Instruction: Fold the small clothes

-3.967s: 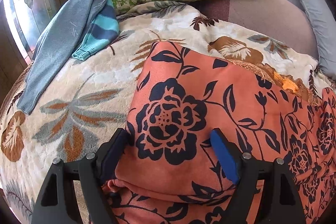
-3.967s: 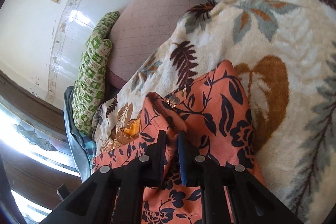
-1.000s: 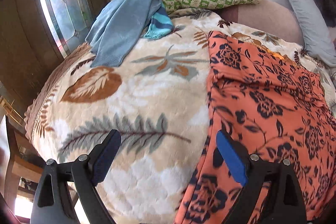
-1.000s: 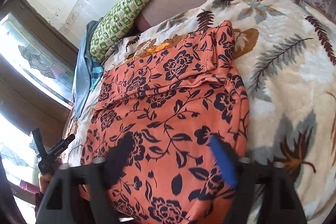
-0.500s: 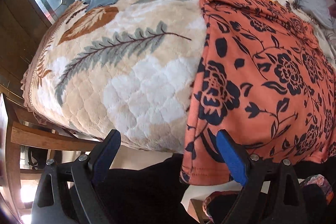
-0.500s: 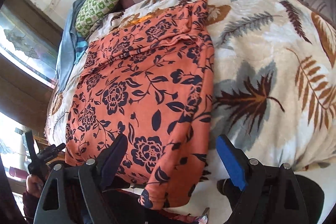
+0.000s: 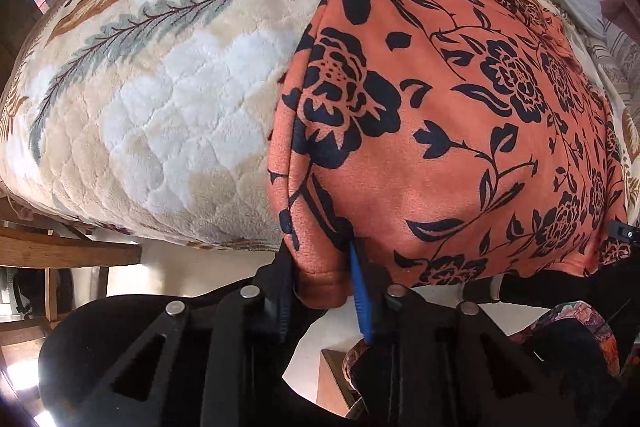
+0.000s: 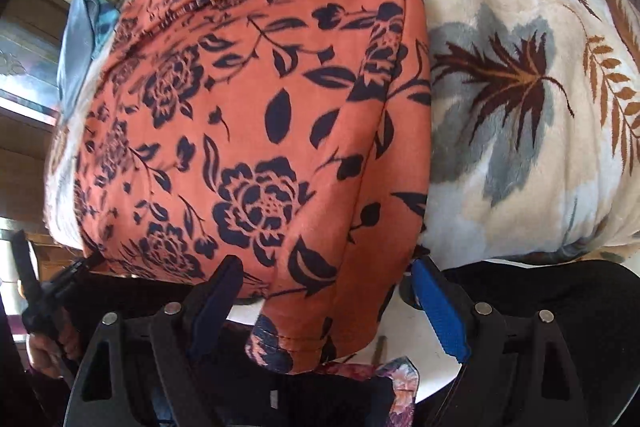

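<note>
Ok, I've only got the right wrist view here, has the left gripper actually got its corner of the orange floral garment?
Observer: Yes. The left gripper is closing its jaws, with the hem corner of the orange floral garment bunched between them.
Operator: Where does that corner sit on the bed?
Observer: It hangs over the near edge of the leaf-print blanket, off the mattress.
Operator: Anything close to that gripper I should know about?
Observer: A wooden frame stands below the blanket's edge, to the left of the gripper and apart from it.
</note>
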{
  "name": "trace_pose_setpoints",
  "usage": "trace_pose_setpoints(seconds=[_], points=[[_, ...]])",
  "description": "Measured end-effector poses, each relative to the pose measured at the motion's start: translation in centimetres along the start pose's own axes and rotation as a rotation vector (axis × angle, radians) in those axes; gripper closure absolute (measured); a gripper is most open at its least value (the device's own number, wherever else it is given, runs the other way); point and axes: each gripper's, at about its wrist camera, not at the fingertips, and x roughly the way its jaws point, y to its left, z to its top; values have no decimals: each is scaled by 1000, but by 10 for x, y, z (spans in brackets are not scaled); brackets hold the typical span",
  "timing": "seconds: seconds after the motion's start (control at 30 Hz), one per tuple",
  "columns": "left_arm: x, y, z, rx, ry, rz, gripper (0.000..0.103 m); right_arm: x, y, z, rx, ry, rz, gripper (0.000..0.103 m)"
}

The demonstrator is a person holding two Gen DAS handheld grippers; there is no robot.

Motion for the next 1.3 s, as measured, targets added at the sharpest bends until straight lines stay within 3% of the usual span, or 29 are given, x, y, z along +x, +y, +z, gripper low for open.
trace_pose_setpoints(seconds=[0.03, 0.1, 0.13, 0.2, 0.33, 0.37, 0.4, 0.43, 0.5, 0.7, 0.8, 0.93, 1.0, 1.07, 1.17, 1.23, 1.27, 1.3], points=[[0, -1, -1, 5, -1, -8, 80, 5, -3, -3, 9, 15, 5, 21], [1, -1, -2, -4, 7, -26, 79, 15, -14, -7, 41, 52, 29, 64], [1, 2, 0, -16, 19, -40, 75, 16, -22, -8, 71, 54, 58, 66], [3, 8, 0, -45, 43, -62, 49, 12, -36, -10, 121, 40, 107, 76], [2, 11, -1, -53, 30, -102, 46, -5, -55, -13, 148, -29, 141, 85], [1, 12, -1, -39, 22, -107, 56, -7, -59, -12, 163, -40, 166, 85], [2, 10, -1, -27, 21, -110, 77, -8, -63, -11, 180, -44, 196, 86], [2, 9, -1, -21, 27, -109, 86, -9, -66, -10, 193, -46, 217, 86], [2, 7, -2, -26, 31, -120, 93, -6, -66, -10, 196, -39, 240, 86], [-21, 9, 9, -26, -2, -208, 95, -27, -68, -3, 211, -100, 444, 87], [-45, 12, 21, -49, -48, -315, 95, -50, -71, 6, 220, -165, 559, 87], [-81, 14, 55, -41, -128, -386, 95, -86, -78, 25, 241, -272, 696, 87], [-95, 12, 75, -31, -164, -394, 95, -96, -77, 38, 249, -281, 646, 87], [-105, 5, 88, -5, -195, -389, 95, -97, -72, 49, 239, -232, 534, 84], [-116, -5, 90, 36, -217, -399, 95, -92, -62, 49, 219, -171, 454, 83], [-117, -15, 84, 56, -222, -403, 95, -87, -58, 42, 194, -176, 344, 59], [-119, -17, 79, 64, -222, -403, 95, -83, -57, 37, 182, -188, 295, 26], [-121, -18, 74, 70, -224, -396, 95, -79, -55, 32, 170, -203, 261, 20]])
